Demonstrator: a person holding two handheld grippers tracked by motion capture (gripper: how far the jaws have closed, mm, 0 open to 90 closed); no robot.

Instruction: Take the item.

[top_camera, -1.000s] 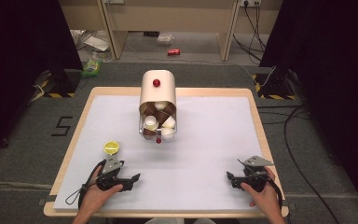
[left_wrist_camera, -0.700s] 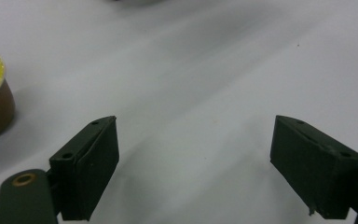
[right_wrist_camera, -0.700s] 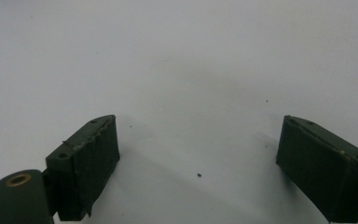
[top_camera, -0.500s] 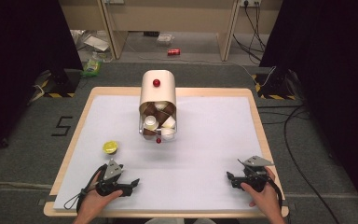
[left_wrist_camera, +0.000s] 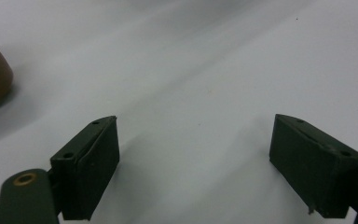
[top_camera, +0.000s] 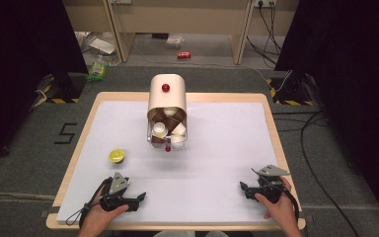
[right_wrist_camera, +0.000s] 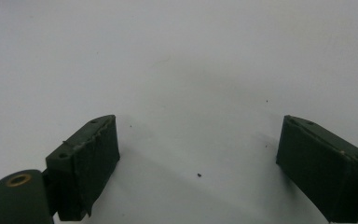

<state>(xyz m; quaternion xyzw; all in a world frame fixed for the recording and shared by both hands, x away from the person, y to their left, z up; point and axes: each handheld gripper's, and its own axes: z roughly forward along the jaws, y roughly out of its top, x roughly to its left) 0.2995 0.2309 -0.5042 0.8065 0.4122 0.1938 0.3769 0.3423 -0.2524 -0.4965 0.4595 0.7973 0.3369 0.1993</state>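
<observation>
Claws (top_camera: 140, 197) (top_camera: 243, 187) open and empty, yellow-lidded cup (top_camera: 117, 156) near the left.

A wooden-edged table (top_camera: 271, 129) with a white top is set on grey carpet (top_camera: 34, 148). Black curtains (top_camera: 24, 44) are hung at both sides; cables (top_camera: 321, 148) are laid rightward.

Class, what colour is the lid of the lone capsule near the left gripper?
Yellow, on a brown capsule; clearest in the high view.

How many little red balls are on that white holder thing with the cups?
2. One red ball sits on top of the cream holder. The other red ball is at its near open end, below the cups. More may be hidden behind it.
</observation>
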